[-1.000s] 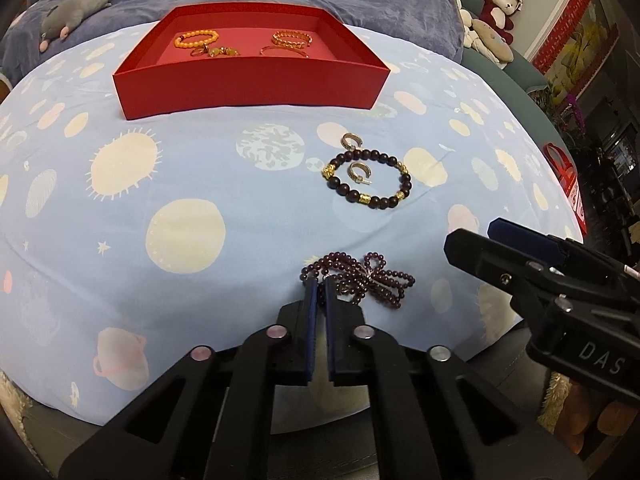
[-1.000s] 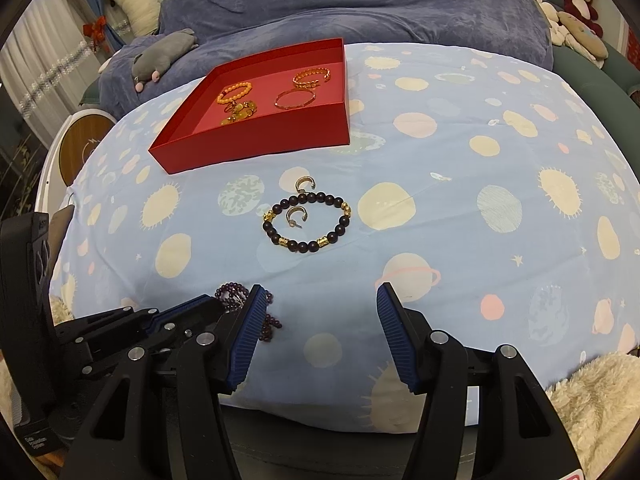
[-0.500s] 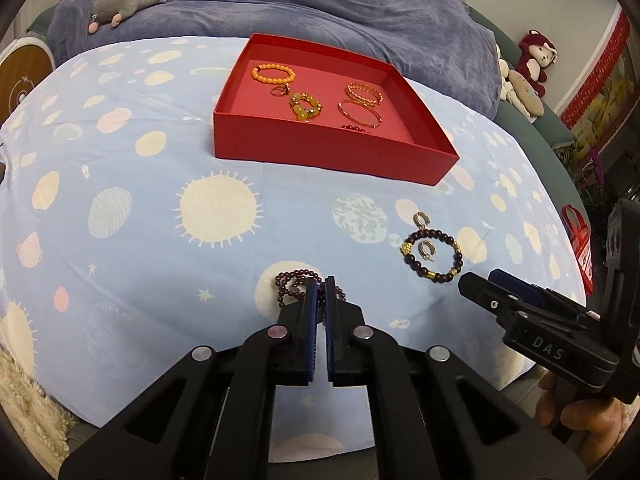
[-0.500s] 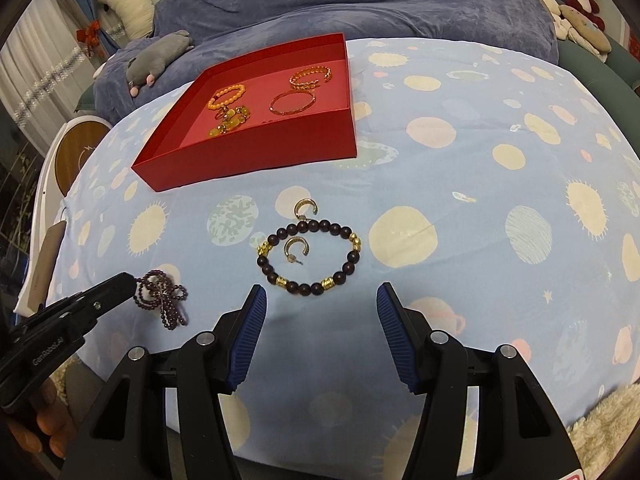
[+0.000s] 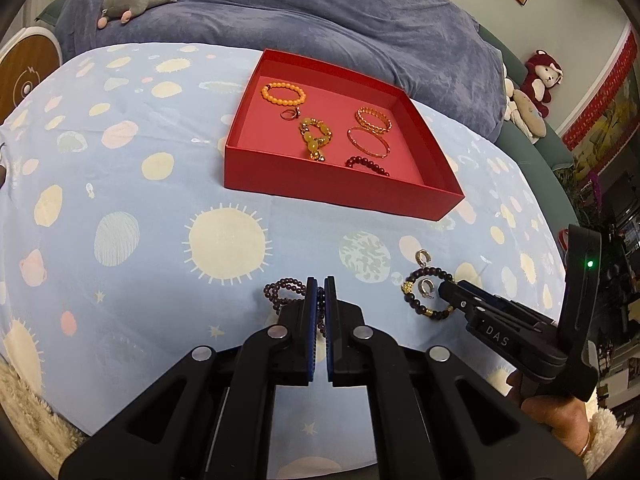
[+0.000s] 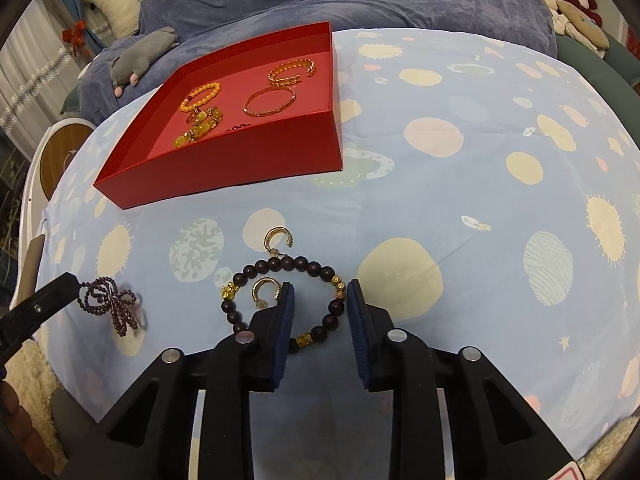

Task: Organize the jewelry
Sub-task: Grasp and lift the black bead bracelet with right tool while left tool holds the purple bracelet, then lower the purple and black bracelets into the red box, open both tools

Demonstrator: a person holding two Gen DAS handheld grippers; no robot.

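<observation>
Purple bead strand (image 6: 112, 304) dangling clear of the bedsheet (image 6: 460, 184), pinched in the left gripper (image 5: 319, 286) — jaws clenched on it, loops bunching to either side of the tips. Heading, by the look of it, toward the red tray (image 5: 340, 190) lying ahead and slightly right of those jaws, already holding an orange bead bracelet (image 5: 283, 93), gold bangles (image 5: 368, 142) and other pieces.

Hovering low over the dark bead bracelet (image 6: 280, 304) with the right gripper (image 6: 320, 298) — jaws released and spread, straddling the bracelet's right-hand arc, left pad sitting inside the ring just beside a small gold hoop earring (image 6: 265, 289), right pad outside it. Lying flat, the bracelet, with no real long axis; nearest the right hand by far. Second hoop earring (image 6: 278, 239) resting just beyond the ring, toward the tray.

Showing the tray's full contents only from the left wrist; from the right wrist, the near wall hiding part of the floor. Showing the strand's lift off the sheet, with its shadow, only from the right wrist. Likely calling for a straight closing on that arc, minding the earring inside.
</observation>
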